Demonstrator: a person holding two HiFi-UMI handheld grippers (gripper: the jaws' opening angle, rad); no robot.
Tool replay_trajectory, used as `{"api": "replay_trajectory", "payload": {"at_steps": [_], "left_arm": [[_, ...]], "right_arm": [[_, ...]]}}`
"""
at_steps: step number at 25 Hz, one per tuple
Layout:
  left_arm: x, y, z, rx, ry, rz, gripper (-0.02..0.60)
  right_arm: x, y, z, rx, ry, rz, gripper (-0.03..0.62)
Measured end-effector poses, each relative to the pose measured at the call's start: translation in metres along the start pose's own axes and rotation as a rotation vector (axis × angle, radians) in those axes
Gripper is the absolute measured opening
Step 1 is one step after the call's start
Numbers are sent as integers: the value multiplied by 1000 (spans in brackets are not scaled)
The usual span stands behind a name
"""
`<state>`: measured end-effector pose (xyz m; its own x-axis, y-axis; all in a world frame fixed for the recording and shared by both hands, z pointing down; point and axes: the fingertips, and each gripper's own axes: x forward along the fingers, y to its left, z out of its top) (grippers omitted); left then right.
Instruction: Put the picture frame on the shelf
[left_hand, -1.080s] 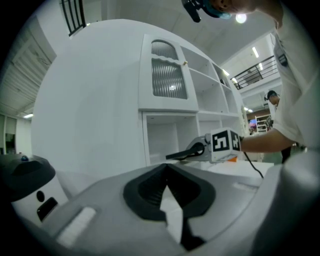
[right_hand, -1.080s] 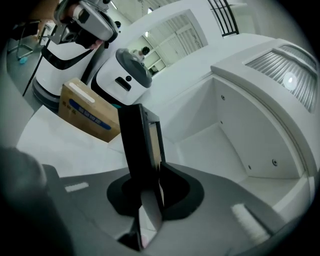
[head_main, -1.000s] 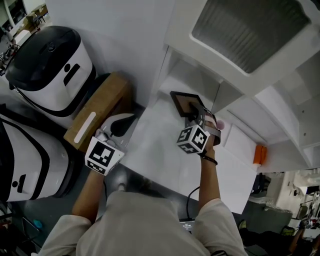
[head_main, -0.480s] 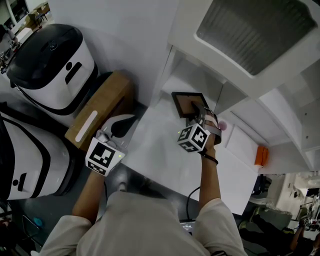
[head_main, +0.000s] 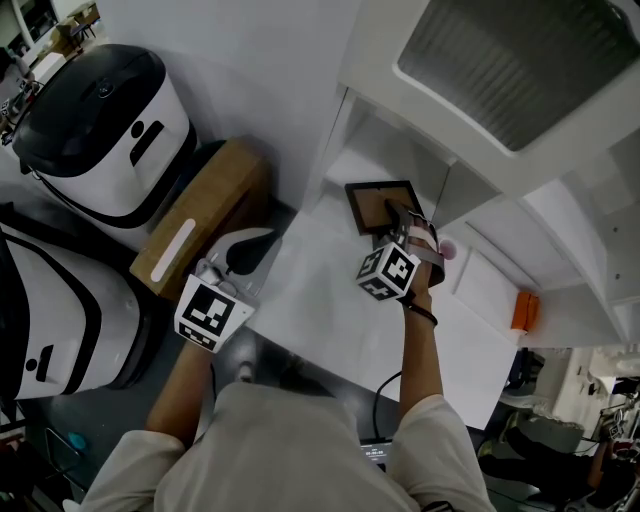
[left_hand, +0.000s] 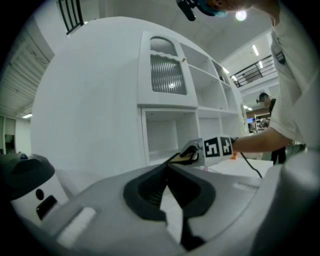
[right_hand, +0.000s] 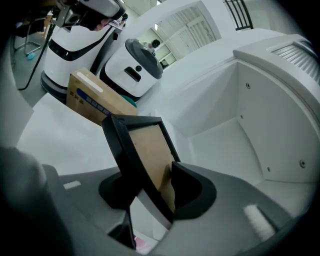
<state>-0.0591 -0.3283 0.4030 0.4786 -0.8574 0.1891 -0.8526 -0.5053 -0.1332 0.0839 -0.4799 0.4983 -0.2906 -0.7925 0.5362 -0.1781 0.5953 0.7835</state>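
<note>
The picture frame (head_main: 375, 203), black-edged with a brown board back, stands tilted at the mouth of the lowest left shelf compartment (head_main: 352, 165). My right gripper (head_main: 401, 224) is round its near edge. In the right gripper view the frame (right_hand: 145, 147) leans between the two jaws. These have just been opening: a gap shows beside the left pad, and the gripper (right_hand: 150, 195) stands open. My left gripper (head_main: 247, 250) hovers off the table's left end, tips together (left_hand: 167, 167), holding nothing. From there the frame (left_hand: 182, 158) shows small beside the marker cube.
A cardboard box (head_main: 200, 215) lies left of the white table (head_main: 330, 305), with two white-and-black machines (head_main: 100, 115) beyond it. An orange object (head_main: 518, 310) stands in a shelf compartment to the right. A small pink thing (head_main: 444, 250) lies by my right wrist.
The right gripper and the frame have shifted slightly towards the shelf opening and a little lower. The left gripper has stayed where it was.
</note>
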Motion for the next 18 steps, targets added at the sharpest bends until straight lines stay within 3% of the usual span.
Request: {"api": "replay_trajectory", "payload": {"at_steps": [11, 18], "left_arm": [[5, 3, -7, -9, 12, -1, 3], [10, 1, -9, -18, 13, -9, 3]], "right_arm": [[16, 8, -4, 38, 6, 72, 261], [24, 7, -5, 56, 28, 123, 281]]}}
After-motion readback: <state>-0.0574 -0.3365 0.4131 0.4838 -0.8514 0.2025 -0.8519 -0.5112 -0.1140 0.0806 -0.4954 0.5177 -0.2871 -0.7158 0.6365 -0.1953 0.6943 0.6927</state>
